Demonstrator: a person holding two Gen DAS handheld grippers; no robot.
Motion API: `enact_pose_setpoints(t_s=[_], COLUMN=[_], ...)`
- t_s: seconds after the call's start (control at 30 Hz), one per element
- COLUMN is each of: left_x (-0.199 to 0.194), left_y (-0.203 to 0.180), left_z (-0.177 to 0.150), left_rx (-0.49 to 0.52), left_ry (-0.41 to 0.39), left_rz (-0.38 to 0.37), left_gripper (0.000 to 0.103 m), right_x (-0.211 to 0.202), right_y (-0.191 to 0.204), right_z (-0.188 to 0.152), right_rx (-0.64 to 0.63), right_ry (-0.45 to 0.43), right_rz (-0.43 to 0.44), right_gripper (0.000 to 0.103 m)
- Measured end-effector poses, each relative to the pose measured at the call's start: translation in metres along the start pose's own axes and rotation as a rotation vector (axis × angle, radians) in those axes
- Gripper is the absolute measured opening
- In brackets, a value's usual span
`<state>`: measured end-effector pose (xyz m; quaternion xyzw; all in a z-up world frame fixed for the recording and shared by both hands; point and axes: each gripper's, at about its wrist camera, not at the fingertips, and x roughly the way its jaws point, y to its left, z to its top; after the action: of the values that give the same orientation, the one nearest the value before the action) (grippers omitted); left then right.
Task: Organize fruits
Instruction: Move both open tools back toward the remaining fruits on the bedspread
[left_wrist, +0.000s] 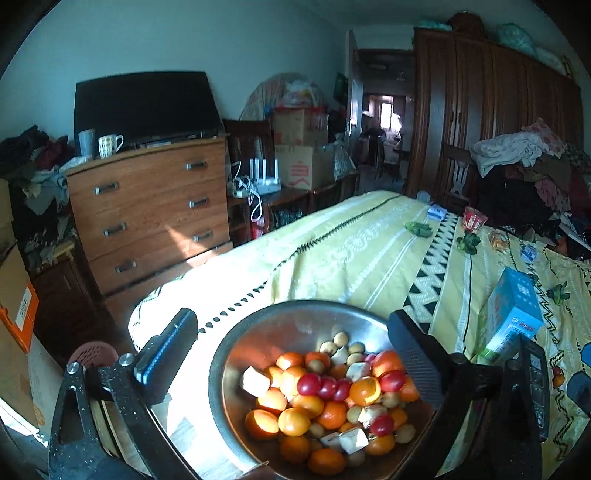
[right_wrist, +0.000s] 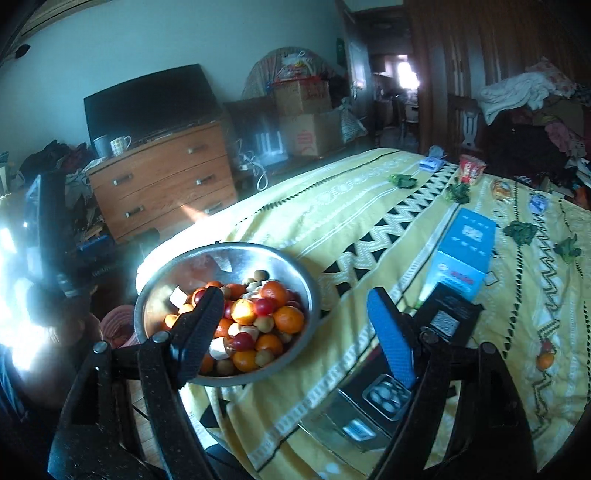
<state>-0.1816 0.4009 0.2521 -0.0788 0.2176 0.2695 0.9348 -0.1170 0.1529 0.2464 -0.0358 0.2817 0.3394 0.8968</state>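
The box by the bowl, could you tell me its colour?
Light blue box, clearest in the right wrist view.

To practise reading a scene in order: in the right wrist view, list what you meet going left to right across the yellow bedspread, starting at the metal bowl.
Metal bowl of fruit → blue box → dark green leaf → small orange fruit near the right edge.

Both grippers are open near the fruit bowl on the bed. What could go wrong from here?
The metal bowl sits near the corner of the soft yellow bedspread, so a push from the left gripper might tip it off. The fruit is heaped; the right gripper could dislodge neighbouring oranges or squash the small red fruits.
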Motion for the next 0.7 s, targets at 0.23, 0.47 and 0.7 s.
enact_pose_setpoints(t_s=[0.23,0.47,0.7], left_x=[-0.037,-0.083,-0.125], left_y=[-0.111,-0.226,-0.311], left_z=[0.0,-0.031,-0.047], left_rx=[0.101,0.273,0.405], left_ry=[0.112,0.091,0.064], left_rz=[-0.152,-0.257,-0.325], left_gripper=[0.103,0.103,0.103], right_x=[-0.081,-0.142,-0.177], right_y=[-0.046,-0.094,-0.145], right_z=[-0.021,-0.055,-0.088], right_rx=[-0.009,0.029,0.192], right_ry=[-0.131,-0.157,-0.155], right_rz=[-0.206,-0.365,-0.398], right_gripper=[0.098,0.103,0.103])
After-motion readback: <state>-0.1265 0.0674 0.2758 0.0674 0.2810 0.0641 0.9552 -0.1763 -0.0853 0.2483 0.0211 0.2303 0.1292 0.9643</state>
